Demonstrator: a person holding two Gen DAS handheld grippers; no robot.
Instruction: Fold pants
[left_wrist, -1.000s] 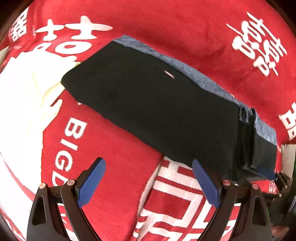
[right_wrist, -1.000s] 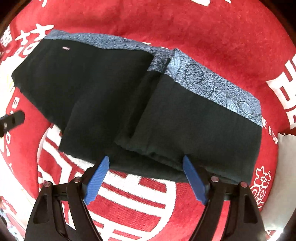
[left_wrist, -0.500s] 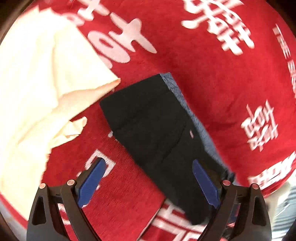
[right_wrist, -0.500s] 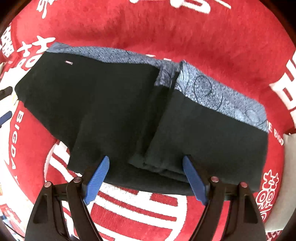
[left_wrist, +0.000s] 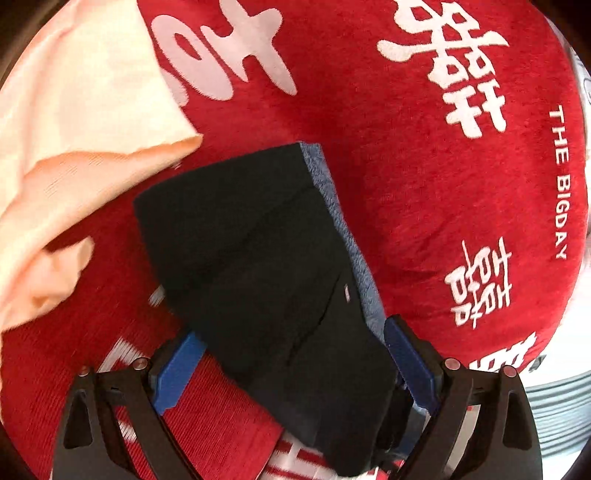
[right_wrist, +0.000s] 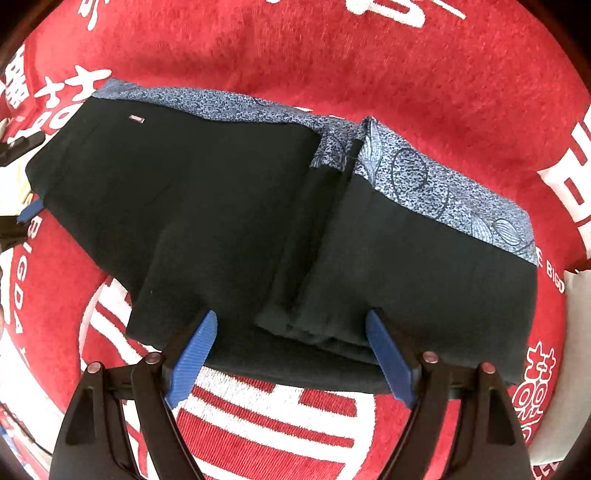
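While the black pants (right_wrist: 229, 221) are laid on the red cloth (right_wrist: 369, 66) with one part already folded over, both tongs are held wide open, the left gripper (left_wrist: 291, 360) around one end, the right gripper (right_wrist: 291, 350) beside the near edge. That end likely must be pinched and folded next.

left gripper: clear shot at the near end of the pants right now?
Probably yes. The left gripper is open, its blue fingers straddling the near end of the black pants; nothing lies between them. The cream cloth sits off to the side.
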